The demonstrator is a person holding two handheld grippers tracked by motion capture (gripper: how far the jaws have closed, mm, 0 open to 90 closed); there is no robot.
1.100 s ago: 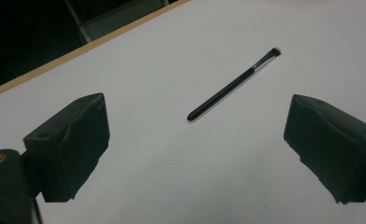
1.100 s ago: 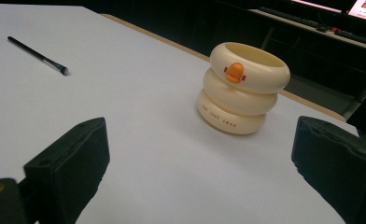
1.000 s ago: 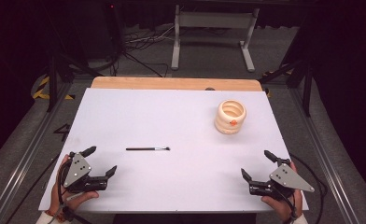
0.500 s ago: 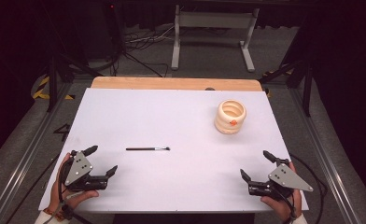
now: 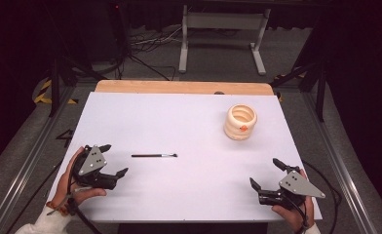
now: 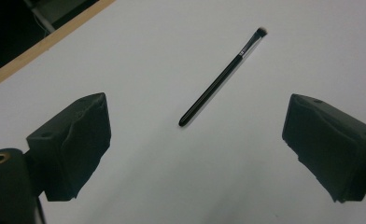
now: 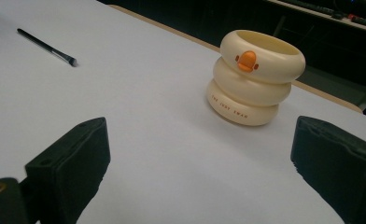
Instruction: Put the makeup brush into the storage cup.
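A thin black makeup brush (image 5: 154, 155) lies flat on the white table top (image 5: 189, 126), left of centre, its bristle tip to the right. In the left gripper view the brush (image 6: 222, 77) lies ahead of the wide-apart jaws. My left gripper (image 5: 114, 160) stands open a short way left of the brush, empty. A cream ringed cup with an orange duck beak (image 5: 240, 121) stands upright at the right rear; the cup (image 7: 255, 84) lies ahead in the right gripper view, the brush (image 7: 45, 46) far off. My right gripper (image 5: 266, 173) is open and empty near the front right edge.
A wooden strip (image 5: 184, 87) runs along the table's far edge. Beyond it stand a white metal stand (image 5: 221, 35) and cables (image 5: 145, 46) on a dark floor. Metal rails (image 5: 26, 161) flank both sides of the table.
My left gripper has edged slightly back toward the front edge. The brush, the cup and the right gripper have not moved.
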